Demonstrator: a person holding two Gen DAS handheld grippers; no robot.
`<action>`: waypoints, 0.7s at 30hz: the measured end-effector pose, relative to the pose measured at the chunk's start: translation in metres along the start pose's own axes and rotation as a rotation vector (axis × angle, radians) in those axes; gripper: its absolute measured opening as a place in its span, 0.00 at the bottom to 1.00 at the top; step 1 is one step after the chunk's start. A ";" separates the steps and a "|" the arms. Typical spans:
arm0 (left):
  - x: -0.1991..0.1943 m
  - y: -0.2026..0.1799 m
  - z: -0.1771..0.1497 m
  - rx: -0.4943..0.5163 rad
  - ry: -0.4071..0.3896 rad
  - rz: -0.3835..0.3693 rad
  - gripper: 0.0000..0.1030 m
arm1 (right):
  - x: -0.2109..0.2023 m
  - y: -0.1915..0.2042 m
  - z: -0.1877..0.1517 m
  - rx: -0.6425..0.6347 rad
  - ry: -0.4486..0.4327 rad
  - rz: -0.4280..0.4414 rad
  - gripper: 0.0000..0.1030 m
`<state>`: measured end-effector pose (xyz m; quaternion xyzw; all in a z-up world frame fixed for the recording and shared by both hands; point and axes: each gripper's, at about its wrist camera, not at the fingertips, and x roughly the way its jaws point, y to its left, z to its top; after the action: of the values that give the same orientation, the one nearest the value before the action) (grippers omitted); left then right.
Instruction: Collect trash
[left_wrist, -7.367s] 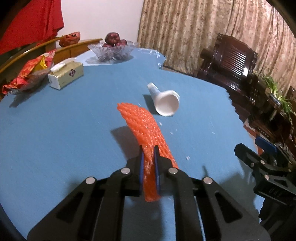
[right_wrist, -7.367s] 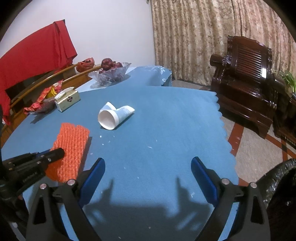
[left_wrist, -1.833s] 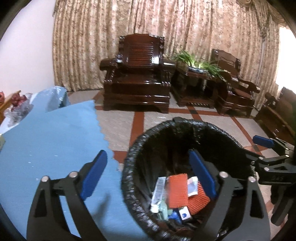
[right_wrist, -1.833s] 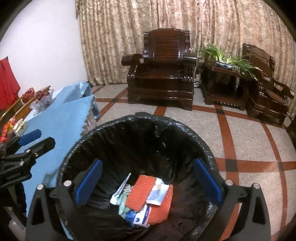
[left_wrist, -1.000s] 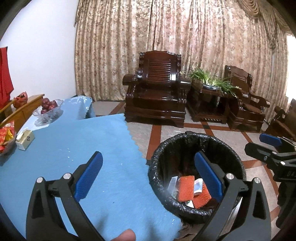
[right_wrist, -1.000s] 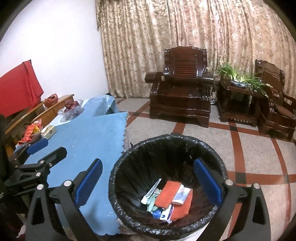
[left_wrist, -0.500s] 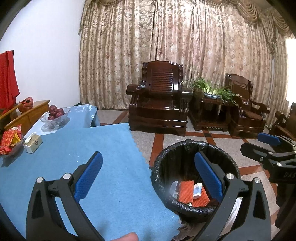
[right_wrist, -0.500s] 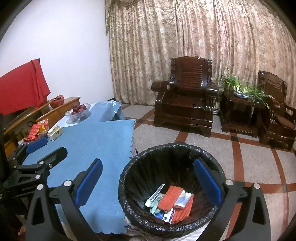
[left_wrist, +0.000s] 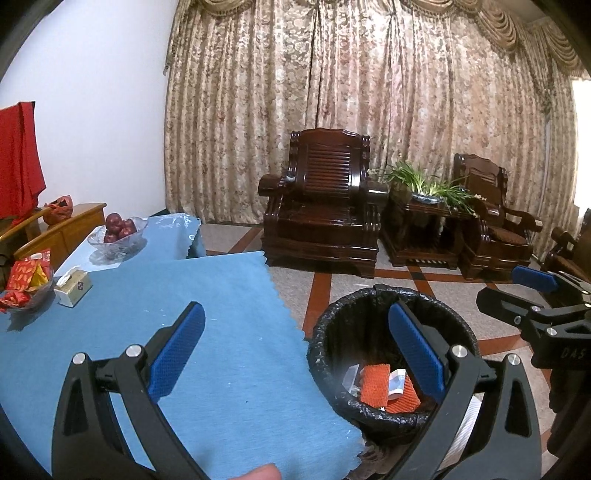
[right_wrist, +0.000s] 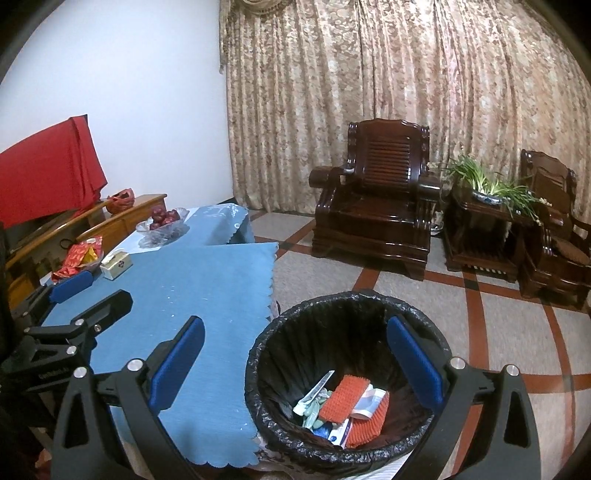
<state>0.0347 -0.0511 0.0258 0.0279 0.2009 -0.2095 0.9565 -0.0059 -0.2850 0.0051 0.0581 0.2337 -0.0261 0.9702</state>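
Note:
A round bin lined with a black bag (left_wrist: 373, 295) (right_wrist: 351, 297) stands on the floor beside the blue table (left_wrist: 207, 295) (right_wrist: 192, 280). Orange foam netting (left_wrist: 375, 382) (right_wrist: 343, 398) and several wrappers lie inside it. My left gripper (left_wrist: 295, 350) is open and empty, held high over the table edge and the bin. My right gripper (right_wrist: 295, 363) is open and empty above the bin's near left side. The right gripper shows at the right of the left wrist view (left_wrist: 532, 295); the left gripper shows at the left of the right wrist view (right_wrist: 81, 295).
On the far side of the table stand a tissue box (left_wrist: 74, 288) (right_wrist: 116, 264), a red snack bag (left_wrist: 26, 275) and a glass fruit bowl (left_wrist: 118, 236) (right_wrist: 162, 223). Dark wooden armchairs (left_wrist: 325, 206) (right_wrist: 376, 218) and a plant stand (left_wrist: 428, 221) line the curtain.
Both grippers have drawn up and back from the bin, so the bin looks smaller and more of the table and room shows. Both jaws stay open.

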 end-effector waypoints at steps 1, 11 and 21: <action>0.000 0.000 0.000 0.001 0.001 0.001 0.94 | 0.000 0.000 0.001 -0.001 0.000 0.000 0.94; 0.000 0.004 0.000 -0.001 0.001 0.003 0.94 | 0.001 0.001 0.001 -0.001 0.000 -0.001 0.94; 0.001 0.005 0.000 0.001 0.003 0.004 0.94 | 0.001 0.002 0.001 -0.001 0.000 -0.002 0.94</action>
<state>0.0371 -0.0471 0.0251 0.0292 0.2022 -0.2078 0.9566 -0.0047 -0.2833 0.0057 0.0572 0.2339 -0.0267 0.9702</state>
